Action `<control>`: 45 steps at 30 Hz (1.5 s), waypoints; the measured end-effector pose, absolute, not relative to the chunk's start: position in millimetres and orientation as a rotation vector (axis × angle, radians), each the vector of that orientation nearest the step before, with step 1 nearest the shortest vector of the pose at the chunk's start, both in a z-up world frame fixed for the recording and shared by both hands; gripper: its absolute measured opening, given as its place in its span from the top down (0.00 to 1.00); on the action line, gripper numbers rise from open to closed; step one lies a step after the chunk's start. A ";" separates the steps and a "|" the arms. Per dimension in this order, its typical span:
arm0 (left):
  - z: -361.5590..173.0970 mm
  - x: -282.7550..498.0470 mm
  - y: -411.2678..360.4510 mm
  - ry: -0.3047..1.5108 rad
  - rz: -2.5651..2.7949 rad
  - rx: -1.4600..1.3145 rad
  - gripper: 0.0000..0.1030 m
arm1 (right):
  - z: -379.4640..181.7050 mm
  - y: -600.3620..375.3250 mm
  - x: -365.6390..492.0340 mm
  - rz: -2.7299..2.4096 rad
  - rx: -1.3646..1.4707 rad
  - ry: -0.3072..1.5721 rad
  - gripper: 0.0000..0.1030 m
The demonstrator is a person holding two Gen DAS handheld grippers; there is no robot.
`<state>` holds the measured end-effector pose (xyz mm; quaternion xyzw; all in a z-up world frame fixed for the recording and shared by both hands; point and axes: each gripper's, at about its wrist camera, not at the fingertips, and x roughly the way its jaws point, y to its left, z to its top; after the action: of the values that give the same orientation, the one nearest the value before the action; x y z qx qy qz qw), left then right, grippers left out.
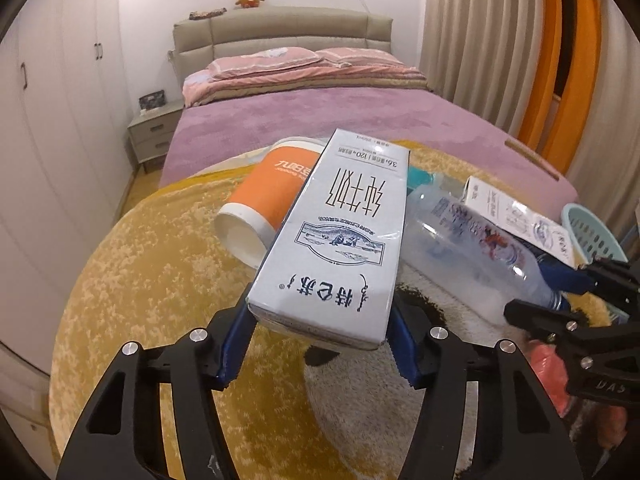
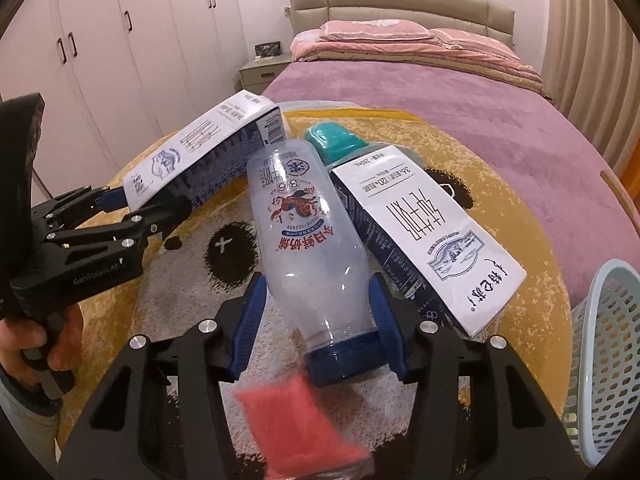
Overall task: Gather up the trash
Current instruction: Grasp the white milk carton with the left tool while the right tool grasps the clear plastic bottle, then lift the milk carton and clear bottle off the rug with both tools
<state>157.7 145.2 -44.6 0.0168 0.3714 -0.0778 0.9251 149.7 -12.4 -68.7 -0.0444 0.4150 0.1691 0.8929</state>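
Note:
My left gripper [image 1: 320, 332] is shut on a white milk carton [image 1: 336, 240] and holds it above the round yellow rug [image 1: 152, 280]; it also shows in the right wrist view [image 2: 200, 148]. My right gripper [image 2: 320, 312] is shut on a clear plastic bottle [image 2: 304, 232] with a blue cap, near its neck. The bottle also shows in the left wrist view [image 1: 480, 244]. A second white carton [image 2: 428, 240] lies on the rug right of the bottle. An orange paper cup [image 1: 268, 196] lies on its side behind the held carton.
A pale blue mesh basket [image 2: 604, 360] stands at the right edge of the rug. A red packet [image 2: 296, 424] lies below the right gripper. A teal object [image 2: 332, 140] sits behind the bottle. A purple-covered bed [image 1: 320, 116], a nightstand [image 1: 154, 132] and wardrobes [image 1: 60, 120] lie beyond.

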 end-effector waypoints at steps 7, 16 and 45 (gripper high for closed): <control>-33.0 137.4 157.9 0.763 -0.146 -0.038 0.44 | -57.5 -2.9 138.6 0.374 -0.072 0.905 0.52; -31.8 98.9 176.1 0.782 -0.133 -0.083 0.46 | -49.1 1.3 97.8 0.444 0.007 0.947 0.52; -73.9 76.0 167.5 0.938 -0.150 -0.009 0.34 | -76.4 43.8 67.8 0.450 -0.107 0.935 0.27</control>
<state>76.0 167.5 -73.9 -0.0041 0.4514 -0.0723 0.8894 67.8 43.8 -76.4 -0.0509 0.4468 0.2148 0.8670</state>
